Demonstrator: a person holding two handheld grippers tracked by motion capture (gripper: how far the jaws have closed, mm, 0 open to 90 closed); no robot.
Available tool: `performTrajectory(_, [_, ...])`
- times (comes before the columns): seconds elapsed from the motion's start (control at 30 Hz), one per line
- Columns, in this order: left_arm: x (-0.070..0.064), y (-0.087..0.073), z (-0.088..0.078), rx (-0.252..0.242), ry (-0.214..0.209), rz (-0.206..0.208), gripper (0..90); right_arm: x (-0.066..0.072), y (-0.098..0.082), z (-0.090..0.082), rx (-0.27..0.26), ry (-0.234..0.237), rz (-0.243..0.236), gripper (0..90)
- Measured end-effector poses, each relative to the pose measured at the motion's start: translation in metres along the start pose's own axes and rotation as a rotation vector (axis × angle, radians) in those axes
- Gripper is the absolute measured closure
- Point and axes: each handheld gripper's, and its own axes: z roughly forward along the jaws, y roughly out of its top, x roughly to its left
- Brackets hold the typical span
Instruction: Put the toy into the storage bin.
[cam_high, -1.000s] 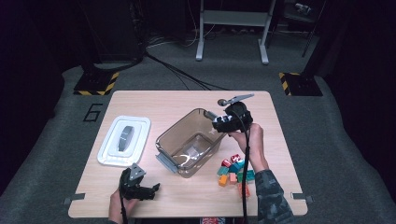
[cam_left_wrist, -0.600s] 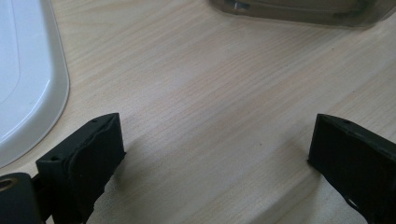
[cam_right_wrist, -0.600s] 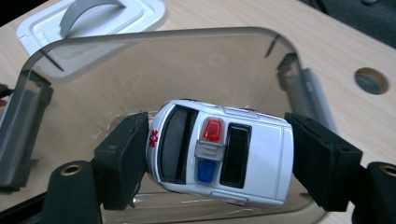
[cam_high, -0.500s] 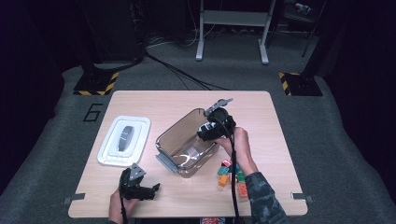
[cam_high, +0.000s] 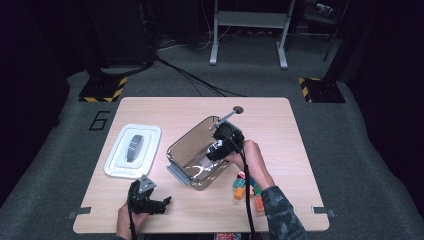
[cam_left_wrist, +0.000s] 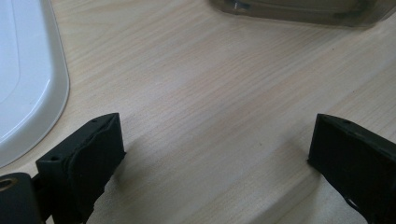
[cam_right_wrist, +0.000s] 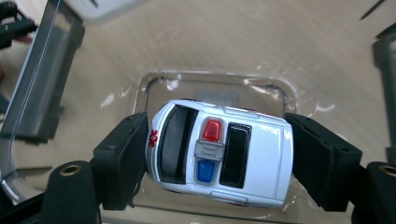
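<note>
Toy ambulance (cam_right_wrist: 219, 151) clamped end to end in right tool (cam_right_wrist: 217, 158), above clear container (cam_high: 197, 152); left tool (cam_left_wrist: 215, 154) wide open, empty, on bench (cam_left_wrist: 210, 84).

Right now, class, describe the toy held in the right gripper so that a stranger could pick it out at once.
Start at the wooden table, then find the clear plastic box at its middle. Above the box's open top the right gripper holds a small toy car between its fingers. Unlike the colourful toys beside the box, it is white with a red and blue roof light.
</note>
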Motion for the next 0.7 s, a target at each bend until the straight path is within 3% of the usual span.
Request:
performTrajectory(0.33, [0.0000,0.0000,0.0000,0.000,0.000,-0.001,3.1,0.0015,-0.0009,0.0050,0.073,0.014,-0.031,24.1])
performTrajectory(0.7, [0.0001,0.0000,0.0000,0.000,0.000,0.000,3.1,0.0022,-0.0001,0.0061,0.103,0.020,-0.055,23.9])
